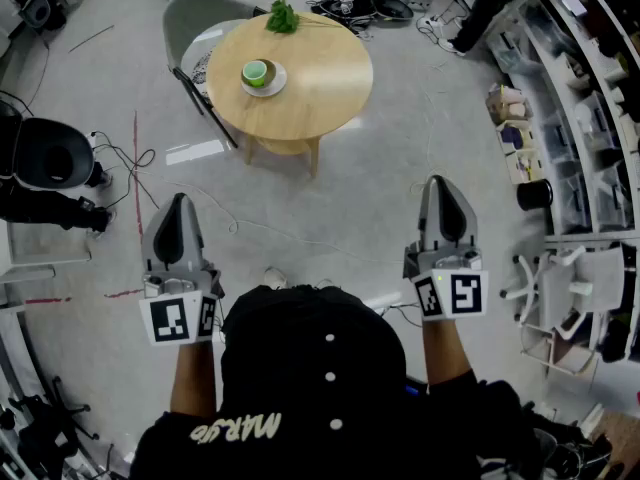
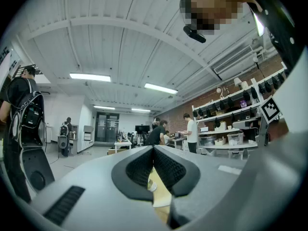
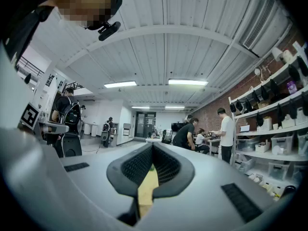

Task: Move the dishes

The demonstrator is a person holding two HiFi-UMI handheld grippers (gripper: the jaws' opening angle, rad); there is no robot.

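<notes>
Head view, steeply down: left gripper (image 1: 178,208) at 8 o'clock of the frame, right gripper (image 1: 440,190) at 4 o'clock, both pointing level toward 12. Round wooden desk (image 1: 320,93) up at 12 o'clock, well apart from both, with bare floor (image 1: 340,218) between. On the desk's 9 o'clock half, green cup (image 1: 256,72) standing on white saucer (image 1: 272,87). At its 12 o'clock edge, leafy green sprig (image 1: 282,16). Behind its 10 o'clock side, grey chair (image 1: 195,18).

Both closed and empty. Left gripper view and right gripper view each show ribbed pads (image 2: 139,167) meeting along one seam, with nothing caught between.

Bearing that counts: cup and saucer lie toward 1 o'clock from the left gripper and toward 11 o'clock from the right. Looks somewhat nearer the left, given the dishes' place on the desk's left half. No long axis to line up with, both dishes being round. Likely calls for closing the distance and parting the jaws before any grasp.

Hard to make out:
- Left gripper view gives only a sliver of desk wood under the seam, plus a white scrap (image 2: 151,186), probably the saucer's rim.
- Right gripper view gives the same wood sliver (image 3: 147,194) and a green speck (image 3: 152,167); cannot tell whether cup or sprig.
- Cannot tell whether the cup has a handle.
- Bottom middle of the head view blocked by the person's own dark cap and top.
</notes>
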